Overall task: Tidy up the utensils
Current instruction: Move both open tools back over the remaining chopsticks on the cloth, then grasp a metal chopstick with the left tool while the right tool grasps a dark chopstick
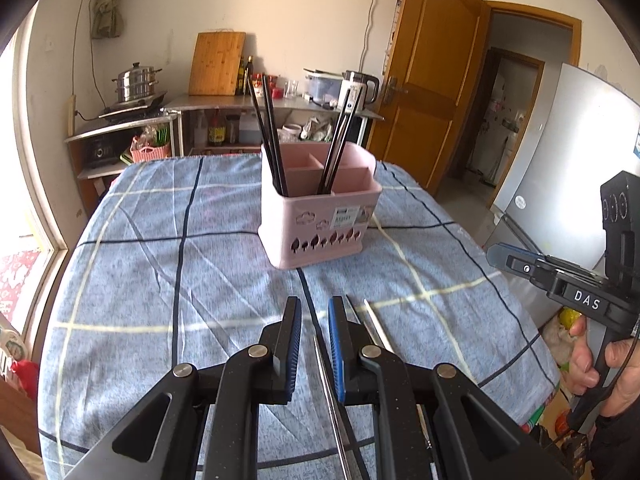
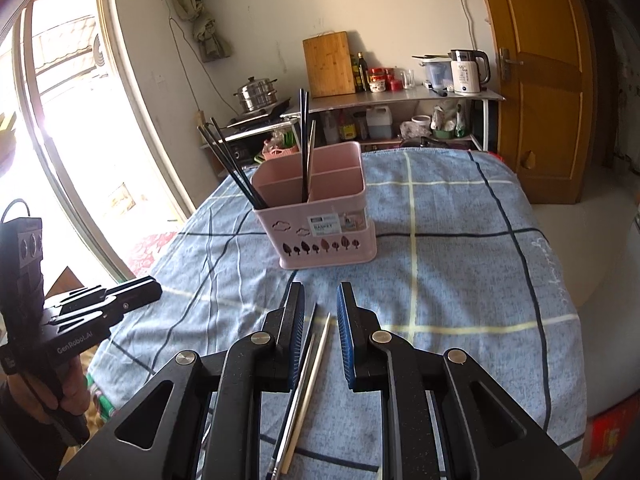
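Observation:
A pink divided utensil holder (image 1: pixel 320 220) (image 2: pixel 320 236) stands on the blue checked tablecloth (image 1: pixel 160 280) (image 2: pixel 460 264). Black chopsticks (image 1: pixel 268 132) (image 2: pixel 232 164) lean in its left compartment, and more black chopsticks (image 1: pixel 340 140) (image 2: pixel 305 140) stand in another. Loose chopsticks (image 1: pixel 331 396) (image 2: pixel 310 360), one metal and one pale, lie on the cloth near the front edge. My left gripper (image 1: pixel 315 320) hovers over them, its jaws a narrow gap apart and holding nothing. My right gripper (image 2: pixel 320 312) is above the same chopsticks, open and empty. Each gripper also shows in the other's view, the right gripper (image 1: pixel 498 254) and the left gripper (image 2: pixel 154 288).
Behind the table a metal shelf (image 1: pixel 224 102) (image 2: pixel 400 98) carries a cutting board (image 1: pixel 216 64), a kettle (image 1: pixel 358 90) and a steamer pot (image 1: pixel 136 84). A wooden door (image 1: pixel 432 92) and a grey fridge (image 1: pixel 568 168) stand to the right. A window (image 2: pixel 72 120) is on the left.

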